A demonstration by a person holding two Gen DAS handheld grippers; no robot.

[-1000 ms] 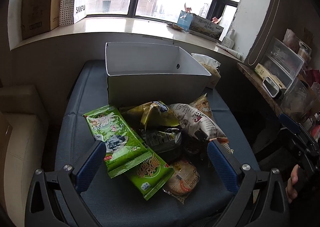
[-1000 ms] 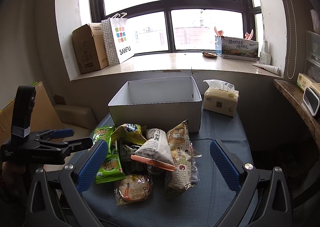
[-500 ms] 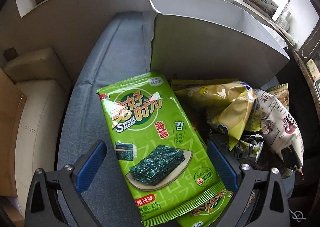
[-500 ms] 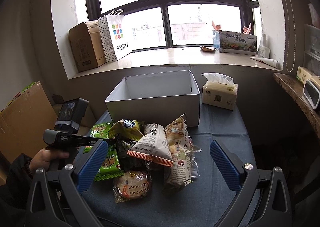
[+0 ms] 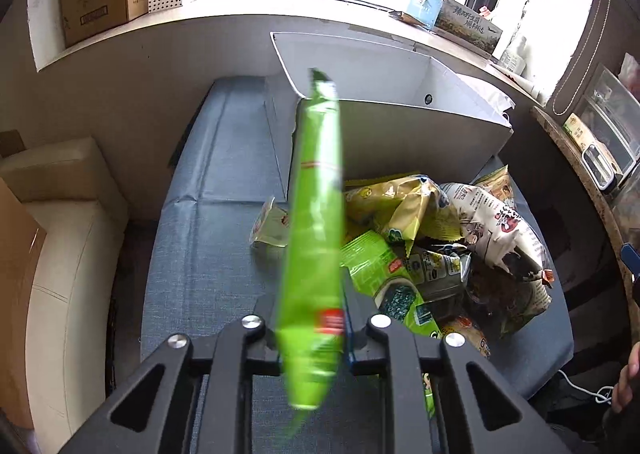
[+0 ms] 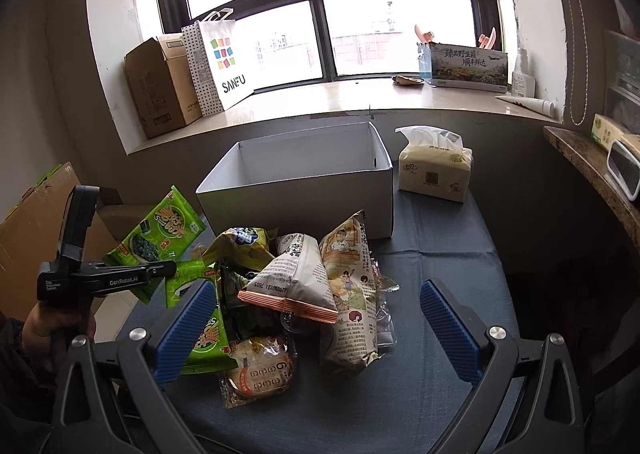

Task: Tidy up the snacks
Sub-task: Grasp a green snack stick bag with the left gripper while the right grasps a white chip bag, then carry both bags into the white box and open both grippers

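My left gripper [image 5: 312, 318] is shut on a green seaweed snack pack [image 5: 316, 221] and holds it edge-on above the blue table. The same pack [image 6: 160, 234] shows lifted at the left in the right wrist view, pinched by the left gripper [image 6: 168, 270]. An open white box [image 6: 296, 177] stands behind the snack pile; no snack shows inside it. The pile holds a second green pack [image 6: 208, 338], a yellow bag [image 6: 240, 246], a white bag [image 6: 296, 274], a tall illustrated bag [image 6: 352, 286] and a round cake [image 6: 260, 370]. My right gripper [image 6: 316, 330] is open, low in front of the pile.
A tissue pack [image 6: 434, 165] stands right of the box. The windowsill holds a cardboard box [image 6: 160, 85], a paper bag [image 6: 220, 61] and a printed box [image 6: 464, 65]. A stone shelf [image 6: 592, 173] runs along the right. A cream seat [image 5: 60, 254] is left of the table.
My left gripper closed on the top green seaweed pack and lifted it off the pile, turning it on edge. The right gripper stayed open and nearly still.
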